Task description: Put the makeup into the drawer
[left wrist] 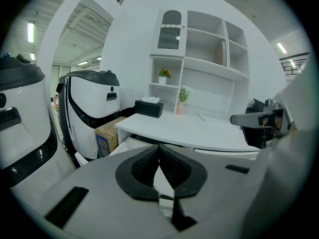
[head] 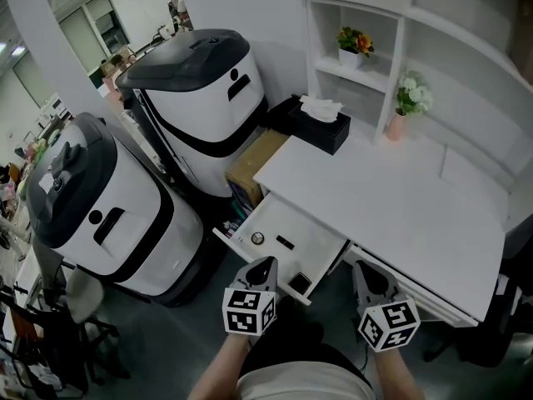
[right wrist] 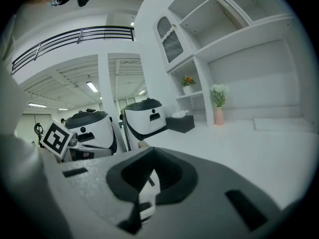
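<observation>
Currently: my left gripper, right gripper, both closed, empty. Risk: bumping the lower-centre drawer could scatter makeup.

The open drawer at the lower centre of the frame lies uncovered from above. Only a few small items sit toward its lower-left end, and the rest of its floor is bare. Its upper-right end runs under the tabletop. That tabletop is wide and bare across the middle and right. A black tissue box and a pink vase keep to its upper edge by the shelf unit. Left of the drawer, a cardboard box and a large white-and-black machine close the side, with a second machine above them. The left tool faces the drawer front, and the right tool faces the tabletop's lower edge.
</observation>
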